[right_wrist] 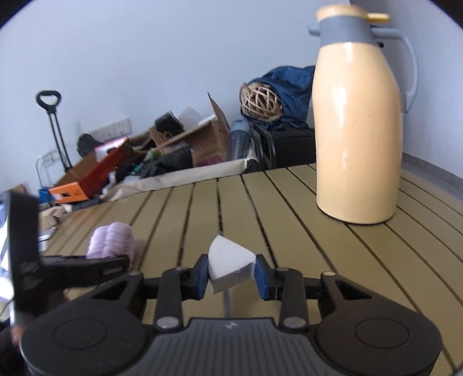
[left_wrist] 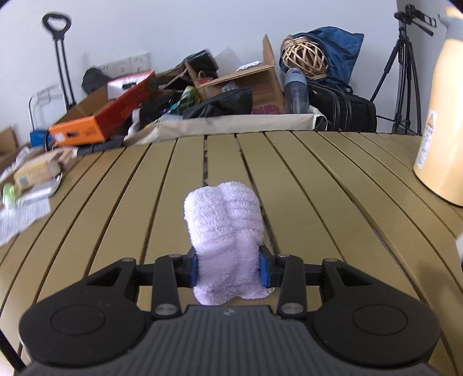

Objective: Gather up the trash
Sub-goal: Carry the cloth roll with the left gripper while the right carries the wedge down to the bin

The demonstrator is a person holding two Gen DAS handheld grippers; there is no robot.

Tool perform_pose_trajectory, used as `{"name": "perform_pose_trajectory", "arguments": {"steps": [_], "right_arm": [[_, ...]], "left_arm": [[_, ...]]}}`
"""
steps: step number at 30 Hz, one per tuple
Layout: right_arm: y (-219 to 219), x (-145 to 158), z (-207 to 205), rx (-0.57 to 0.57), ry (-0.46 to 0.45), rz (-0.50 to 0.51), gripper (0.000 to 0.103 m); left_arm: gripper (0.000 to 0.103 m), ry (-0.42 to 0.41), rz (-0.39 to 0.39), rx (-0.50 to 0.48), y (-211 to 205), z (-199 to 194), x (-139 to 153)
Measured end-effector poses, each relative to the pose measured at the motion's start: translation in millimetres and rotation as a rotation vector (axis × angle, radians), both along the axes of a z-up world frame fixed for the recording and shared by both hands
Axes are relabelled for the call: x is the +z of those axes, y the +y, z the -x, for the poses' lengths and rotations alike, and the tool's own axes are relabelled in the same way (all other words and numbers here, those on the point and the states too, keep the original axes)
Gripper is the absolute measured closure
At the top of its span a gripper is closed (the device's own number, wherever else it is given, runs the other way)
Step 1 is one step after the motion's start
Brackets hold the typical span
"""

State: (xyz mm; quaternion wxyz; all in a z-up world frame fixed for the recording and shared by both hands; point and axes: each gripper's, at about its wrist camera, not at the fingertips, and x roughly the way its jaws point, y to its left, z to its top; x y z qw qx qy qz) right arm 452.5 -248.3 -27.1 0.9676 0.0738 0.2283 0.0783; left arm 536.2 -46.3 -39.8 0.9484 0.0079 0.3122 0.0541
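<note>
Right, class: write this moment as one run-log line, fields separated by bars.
left gripper: shut on lilac cloth | right gripper: shut on white foam wedge | slatted table: cream jug standing

1. A plain pale wall [left_wrist: 202,26] – bare but for a row of sockets [left_wrist: 127,65].
2. An olive slatted table [left_wrist: 318,179] fills the foreground.
3. Beyond it, clutter – cardboard boxes [left_wrist: 254,84], a black tripod [left_wrist: 405,75], a hand trolley [left_wrist: 59,57].
</note>
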Motion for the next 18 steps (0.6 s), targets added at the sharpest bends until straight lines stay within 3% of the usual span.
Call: {"name": "perform_pose_trajectory", "arguments": {"steps": [3,10,18], "right_arm": [[5.9,-0.1,27.8,0.027,-0.031,0.022,0.071],[17.1,1.5,79.4,0.076,-0.044,0.039,0.071],[30.0,-2.5,132.8,0.128,-0.038,0.057,0.071]], "left_arm": [[0.065,0.006,0.047,0.002,16.8,24.2,6.9],[0.065,-0.030,0.047,-0.009,40.7,81.1,30.9],[0.065,-0.057,0.057,-0.048,48.3,151.4,39.3]]}}
